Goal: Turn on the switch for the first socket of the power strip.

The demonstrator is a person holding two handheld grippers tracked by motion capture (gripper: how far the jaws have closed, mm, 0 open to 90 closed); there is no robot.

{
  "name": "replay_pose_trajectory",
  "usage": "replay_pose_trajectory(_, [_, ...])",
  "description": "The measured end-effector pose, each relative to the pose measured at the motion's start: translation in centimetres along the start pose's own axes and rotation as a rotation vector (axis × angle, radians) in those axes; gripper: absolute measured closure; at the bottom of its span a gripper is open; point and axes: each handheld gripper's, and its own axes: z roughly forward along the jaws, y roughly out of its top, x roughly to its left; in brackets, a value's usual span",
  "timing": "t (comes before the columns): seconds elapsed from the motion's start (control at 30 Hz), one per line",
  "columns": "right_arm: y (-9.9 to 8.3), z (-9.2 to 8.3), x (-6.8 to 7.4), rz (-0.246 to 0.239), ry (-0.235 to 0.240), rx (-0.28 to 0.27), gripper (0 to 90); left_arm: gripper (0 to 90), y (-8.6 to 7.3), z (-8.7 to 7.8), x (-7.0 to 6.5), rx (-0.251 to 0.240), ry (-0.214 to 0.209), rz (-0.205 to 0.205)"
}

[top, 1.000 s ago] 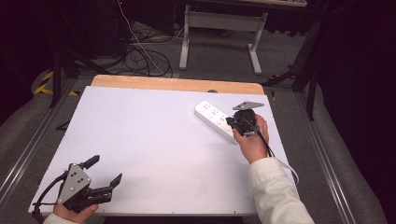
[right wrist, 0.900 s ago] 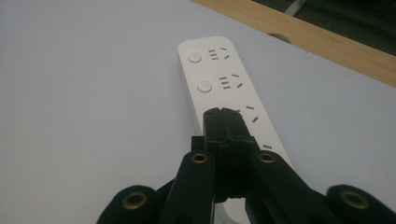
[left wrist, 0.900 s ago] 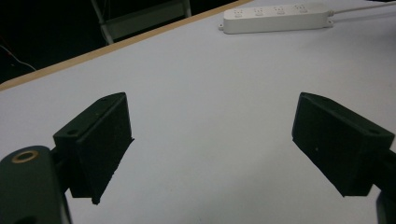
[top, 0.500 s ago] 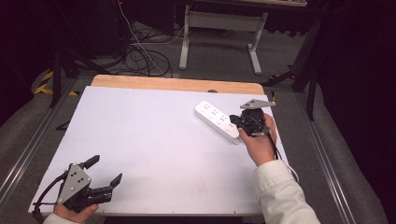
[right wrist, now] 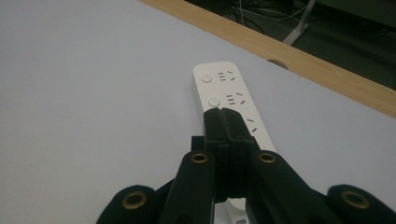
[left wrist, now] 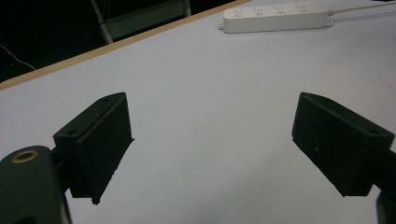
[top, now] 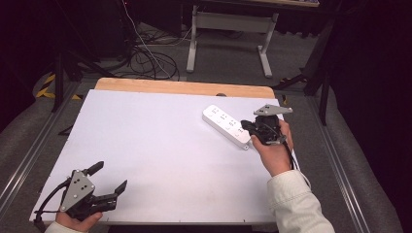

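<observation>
Shifting slightly toward three o'clock since a second ago, the right gripper (top: 248, 129) hovers with jaws pressed together over the white plastic power strip (top: 226, 124) at the table's (top: 160, 141) two o'clock. At seven o'clock, the left gripper (top: 108, 178) stays put, jaws wide.

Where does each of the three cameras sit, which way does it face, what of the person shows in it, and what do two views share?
High view: above the person's side, facing forward and down on the table; both hands, a sleeve, left tongs and right tongs show.
Left gripper view: on the left tongs, facing across the table; its open jaws show.
Right gripper view: on the right tongs, facing the wooden edge; its closed jaws show.
Shared: all see the power strip.
</observation>
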Motion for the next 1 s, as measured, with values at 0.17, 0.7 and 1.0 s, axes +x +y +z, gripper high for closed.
replay_pose_trajectory(0.17, [-0.1,-1.7,0.3,-0.014,0.054,-0.088,69.1,12.7,0.0,0.0,0.0,0.001,0.002,0.005])
replay_pose_trajectory(0.7, [-2.6,-5.7,1.7,-0.020,0.151,-0.200,28.0,13.7,0.1,-0.2,0.0,0.003,-0.033,-0.025])
replay_pose_trajectory(1.0, [-4.8,-6.9,2.1,-0.059,0.231,-0.241,14.6,14.4,0.2,-0.2,-0.1,0.011,-0.030,-0.012])
